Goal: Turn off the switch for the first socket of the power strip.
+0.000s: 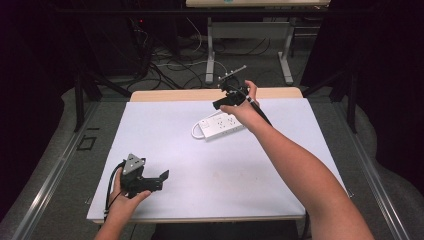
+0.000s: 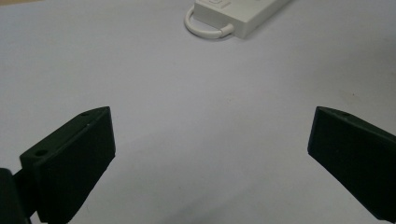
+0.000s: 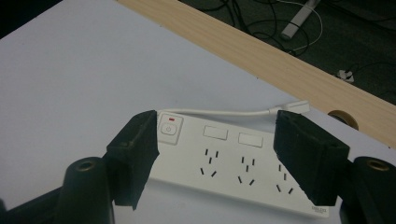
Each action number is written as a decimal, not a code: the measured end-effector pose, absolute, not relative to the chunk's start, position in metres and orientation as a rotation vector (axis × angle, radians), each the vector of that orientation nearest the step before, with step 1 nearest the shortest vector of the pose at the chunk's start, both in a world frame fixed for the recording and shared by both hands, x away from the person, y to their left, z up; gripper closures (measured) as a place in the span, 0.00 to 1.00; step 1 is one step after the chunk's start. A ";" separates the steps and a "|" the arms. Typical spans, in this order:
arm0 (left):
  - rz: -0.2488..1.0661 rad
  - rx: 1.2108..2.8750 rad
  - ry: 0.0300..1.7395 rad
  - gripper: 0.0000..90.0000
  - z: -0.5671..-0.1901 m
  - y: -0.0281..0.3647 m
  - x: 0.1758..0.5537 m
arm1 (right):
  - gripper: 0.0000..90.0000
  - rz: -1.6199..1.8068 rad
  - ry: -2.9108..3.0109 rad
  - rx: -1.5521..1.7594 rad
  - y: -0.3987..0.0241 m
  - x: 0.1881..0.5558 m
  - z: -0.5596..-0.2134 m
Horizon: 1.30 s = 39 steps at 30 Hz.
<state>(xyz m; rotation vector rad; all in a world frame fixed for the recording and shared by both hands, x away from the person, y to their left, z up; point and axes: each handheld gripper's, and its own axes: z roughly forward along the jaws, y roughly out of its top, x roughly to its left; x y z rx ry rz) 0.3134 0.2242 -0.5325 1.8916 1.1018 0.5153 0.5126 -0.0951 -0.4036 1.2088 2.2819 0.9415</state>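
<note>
White tabletop (image 1: 165, 130) bears a power strip (image 3: 233, 163); both tools spread wide, its switch (image 3: 168, 129) seemingly off.

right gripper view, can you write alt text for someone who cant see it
A white power strip lies on a white table cover, framed between the open black jaws of the right gripper above it. Its rocker switch sits at the left end, its white cord runs along the far side, and the table's wooden edge crosses behind.
</note>
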 end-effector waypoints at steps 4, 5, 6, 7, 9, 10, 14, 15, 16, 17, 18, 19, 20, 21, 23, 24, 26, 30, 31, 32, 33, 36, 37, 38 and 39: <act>0.516 1.893 1.101 0.01 -0.532 0.225 0.313 | 0.39 0.947 2.272 1.229 -0.093 0.520 -0.407; 0.518 1.894 1.100 0.01 -0.532 0.225 0.313 | 0.41 0.955 2.269 1.226 -0.093 0.522 -0.407; 0.517 1.896 1.104 0.01 -0.532 0.225 0.313 | 0.42 0.958 2.269 1.230 -0.093 0.523 -0.407; 0.522 1.896 1.097 0.01 -0.533 0.225 0.313 | 0.43 0.964 2.266 1.240 -0.093 0.525 -0.407; 0.525 1.898 1.094 0.01 -0.533 0.225 0.313 | 0.44 0.967 2.258 1.249 -0.093 0.527 -0.408; 0.525 1.899 1.094 0.01 -0.533 0.225 0.313 | 0.45 0.958 2.255 1.251 -0.093 0.529 -0.408; 0.525 1.903 1.097 0.01 -0.533 0.224 0.313 | 0.48 0.954 2.242 1.265 -0.093 0.534 -0.411; 0.526 1.904 1.097 0.01 -0.533 0.224 0.313 | 0.48 0.960 2.239 1.273 -0.093 0.535 -0.411; 0.529 1.904 1.089 0.01 -0.533 0.224 0.314 | 0.49 0.958 2.238 1.278 -0.094 0.536 -0.412; 0.528 1.906 1.089 0.01 -0.533 0.224 0.314 | 0.50 0.958 2.236 1.281 -0.094 0.537 -0.413; 0.528 1.906 1.089 0.01 -0.533 0.224 0.314 | 0.50 0.954 2.237 1.282 -0.094 0.538 -0.414; 0.527 1.905 1.090 0.01 -0.533 0.224 0.314 | 0.52 0.949 2.233 1.281 -0.095 0.539 -0.415; 0.527 1.905 1.090 0.01 -0.533 0.224 0.314 | 0.54 0.949 2.238 1.288 -0.095 0.541 -0.416; 0.527 1.905 1.090 0.01 -0.533 0.224 0.314 | 0.54 0.941 2.238 1.292 -0.096 0.542 -0.417; 0.526 1.905 1.089 0.01 -0.533 0.224 0.314 | 0.55 0.939 2.235 1.293 -0.096 0.544 -0.419; 0.527 1.905 1.090 0.01 -0.533 0.224 0.314 | 0.55 0.942 2.230 1.295 -0.096 0.545 -0.420; 0.527 1.904 1.089 0.01 -0.533 0.224 0.314 | 0.56 0.936 2.219 1.291 -0.095 0.547 -0.422; 0.526 1.905 1.095 0.01 -0.533 0.224 0.314 | 0.59 0.931 2.225 1.294 -0.093 0.552 -0.428; 0.526 1.905 1.094 0.01 -0.533 0.224 0.314 | 0.60 0.931 2.231 1.292 -0.092 0.553 -0.430; 0.527 1.902 1.093 0.01 -0.533 0.224 0.314 | 0.61 0.924 2.233 1.295 -0.091 0.553 -0.431; 0.525 1.903 1.096 0.01 -0.533 0.224 0.314 | 0.63 0.921 2.238 1.291 -0.091 0.554 -0.433; 0.526 1.900 1.096 0.01 -0.533 0.225 0.314 | 0.67 0.919 2.240 1.301 -0.089 0.556 -0.436; 0.528 1.900 1.093 0.01 -0.533 0.225 0.314 | 0.68 0.923 2.244 1.315 -0.088 0.557 -0.437; 0.528 1.898 1.091 0.01 -0.533 0.225 0.314 | 0.70 0.920 2.247 1.312 -0.087 0.557 -0.439; 0.523 1.901 1.097 0.01 -0.533 0.225 0.314 | 0.72 0.910 2.254 1.313 -0.086 0.558 -0.441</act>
